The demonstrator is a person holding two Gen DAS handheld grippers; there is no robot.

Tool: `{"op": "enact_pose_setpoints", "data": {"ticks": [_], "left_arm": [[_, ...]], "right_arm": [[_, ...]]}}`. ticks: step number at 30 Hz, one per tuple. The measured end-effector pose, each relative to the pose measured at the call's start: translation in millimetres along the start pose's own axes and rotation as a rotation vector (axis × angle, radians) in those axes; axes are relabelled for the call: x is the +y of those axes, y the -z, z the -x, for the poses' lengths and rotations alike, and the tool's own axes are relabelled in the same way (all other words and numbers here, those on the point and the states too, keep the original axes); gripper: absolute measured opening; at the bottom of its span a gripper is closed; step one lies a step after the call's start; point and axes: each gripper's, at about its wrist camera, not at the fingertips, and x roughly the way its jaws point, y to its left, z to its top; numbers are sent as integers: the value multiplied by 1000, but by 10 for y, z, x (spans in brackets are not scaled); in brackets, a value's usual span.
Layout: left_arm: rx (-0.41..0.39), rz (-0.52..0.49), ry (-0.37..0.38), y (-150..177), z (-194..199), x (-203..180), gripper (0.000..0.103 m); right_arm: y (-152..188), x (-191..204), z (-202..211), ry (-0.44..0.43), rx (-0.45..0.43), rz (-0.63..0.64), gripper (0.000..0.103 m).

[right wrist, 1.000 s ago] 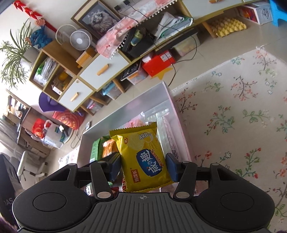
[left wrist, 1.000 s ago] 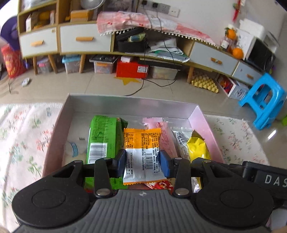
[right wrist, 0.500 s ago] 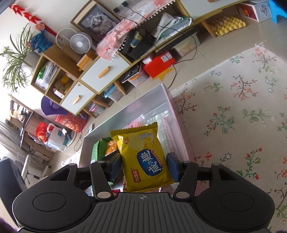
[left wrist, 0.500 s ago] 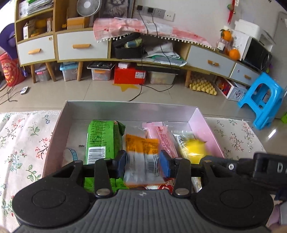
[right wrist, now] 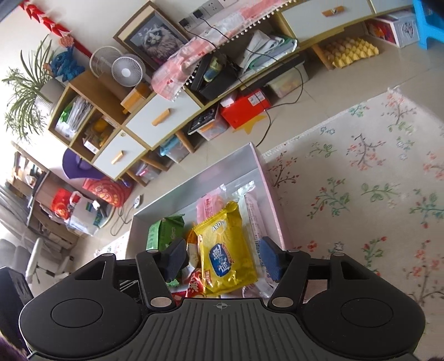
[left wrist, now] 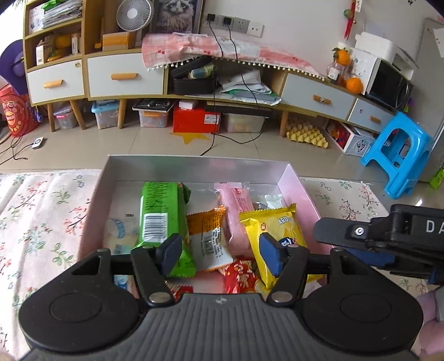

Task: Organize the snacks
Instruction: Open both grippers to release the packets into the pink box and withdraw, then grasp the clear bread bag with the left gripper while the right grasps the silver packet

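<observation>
While both grippers' fingers (left wrist: pixel 270 254) (right wrist: pixel 269 259) opening, empty, snack box (left wrist: pixel 194 166) sits on floral rug (right wrist: pixel 360 194).

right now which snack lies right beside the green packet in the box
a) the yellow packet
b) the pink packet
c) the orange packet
c: in the left wrist view the orange packet lies directly against the green packet in the box, with the pink packet and then the yellow packet further along.

Beyond the claw stands a long low cabinet (left wrist: pixel 125 75) with white drawers against a white wall (left wrist: pixel 291 16). The tiled floor (left wrist: pixel 138 144) lies before it. A blue stool (left wrist: pixel 399 155) stands to the right, and a flowered rug (right wrist: pixel 360 180) lies nearer.
</observation>
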Motion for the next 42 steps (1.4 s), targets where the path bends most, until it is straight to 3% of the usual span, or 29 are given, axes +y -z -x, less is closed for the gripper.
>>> {"op": "enact_pose_setpoints", "data": {"ticks": [3,10,12,22,24,36,42], "left_arm": [[-1,17,6,17,95,31,60],[6,27,-7,120,335,12,75],[6,22,-14,162,404,-1,77],[30,66,-34,375,748,34,100],[32,75,-44,419,816,54,102],[92,98,-94,804,1015,105,103],[139,88,-123,1007,973,111,103]], "right_arm": [[12,38,100,12,-4,15,64],[103,165,335,36,5,64,66],[137,198,406,49,8,81,73],[407,380,753,67,34,157,79],[469,400,812,72,44,168,85],[844,420,981,113,66,238,95],[1023,336,851,237,157,287,95]]}}
